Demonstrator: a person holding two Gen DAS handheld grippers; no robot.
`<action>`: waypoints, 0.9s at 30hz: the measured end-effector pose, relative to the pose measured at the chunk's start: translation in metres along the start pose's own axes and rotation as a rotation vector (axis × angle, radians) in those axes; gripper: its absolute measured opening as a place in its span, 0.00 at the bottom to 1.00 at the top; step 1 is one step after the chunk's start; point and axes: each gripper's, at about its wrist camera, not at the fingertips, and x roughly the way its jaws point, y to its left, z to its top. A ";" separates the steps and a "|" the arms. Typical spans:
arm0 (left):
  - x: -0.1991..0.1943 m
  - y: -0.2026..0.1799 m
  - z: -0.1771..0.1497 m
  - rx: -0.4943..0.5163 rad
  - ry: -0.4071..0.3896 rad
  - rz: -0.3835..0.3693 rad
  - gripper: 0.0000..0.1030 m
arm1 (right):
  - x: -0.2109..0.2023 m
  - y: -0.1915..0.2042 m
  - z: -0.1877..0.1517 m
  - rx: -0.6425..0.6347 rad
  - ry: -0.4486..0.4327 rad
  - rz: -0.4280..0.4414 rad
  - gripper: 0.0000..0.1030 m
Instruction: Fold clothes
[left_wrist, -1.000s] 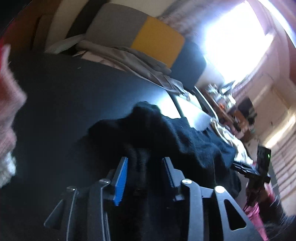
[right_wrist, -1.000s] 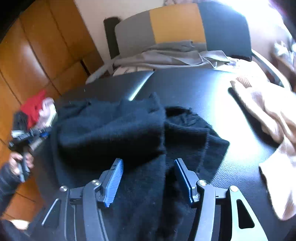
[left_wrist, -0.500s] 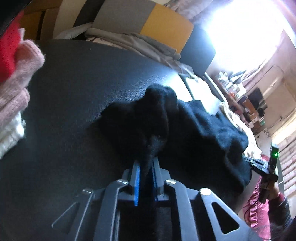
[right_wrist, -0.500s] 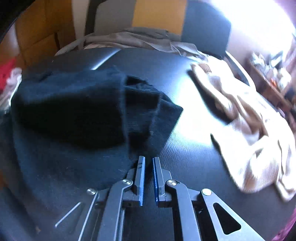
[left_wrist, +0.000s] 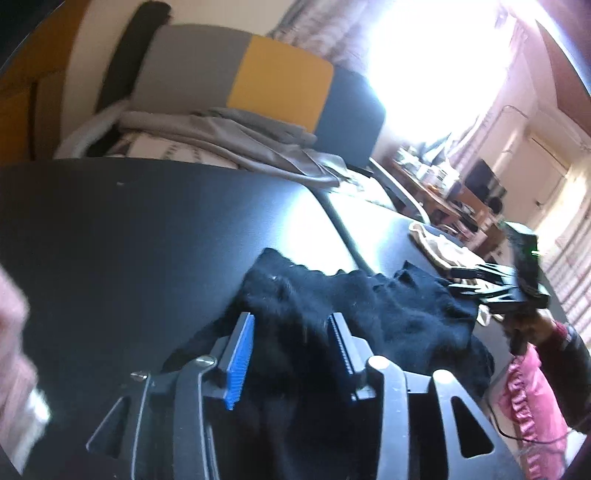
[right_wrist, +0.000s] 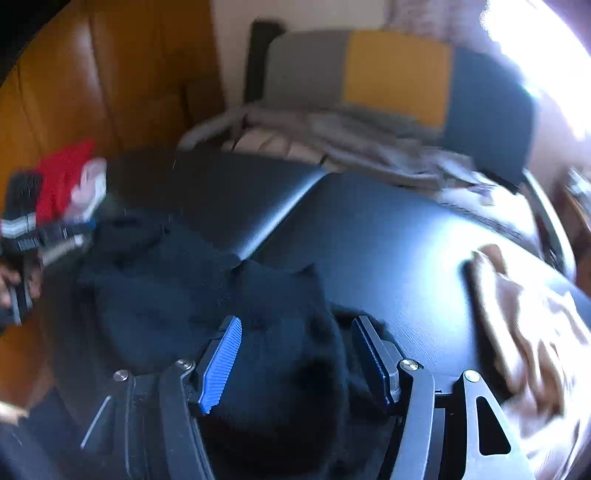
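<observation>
A black knitted garment (left_wrist: 406, 314) lies rumpled on the black table (left_wrist: 147, 240). My left gripper (left_wrist: 291, 317) hangs over its near left part. Its jaws are opening, and the blue pads stand apart with cloth lying loose between them. In the right wrist view the same garment (right_wrist: 155, 295) spreads to the left. My right gripper (right_wrist: 295, 321) is over its near right fold. Its jaws are also opening, and a hump of black cloth sits between the pads without being pressed.
A beige garment (right_wrist: 524, 332) lies on the table's right side. A red and pink pile (right_wrist: 62, 177) sits at the far left. Behind the table stands a grey, yellow and dark chair (left_wrist: 280, 74) with grey cloth (left_wrist: 240, 144) draped on its seat.
Half a second ago both grippers were shut on folds of the black garment. Both have since opened and let go, and the cloth has dropped back onto the table.
</observation>
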 end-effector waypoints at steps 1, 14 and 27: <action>0.004 0.001 0.004 0.006 0.010 -0.008 0.47 | 0.014 0.000 0.006 -0.014 0.047 0.010 0.61; 0.056 -0.018 0.019 0.217 0.213 0.057 0.14 | 0.049 0.017 0.024 -0.159 0.138 -0.072 0.13; 0.046 0.049 -0.008 -0.401 0.033 0.000 0.17 | 0.036 -0.041 0.022 0.131 0.031 -0.241 0.07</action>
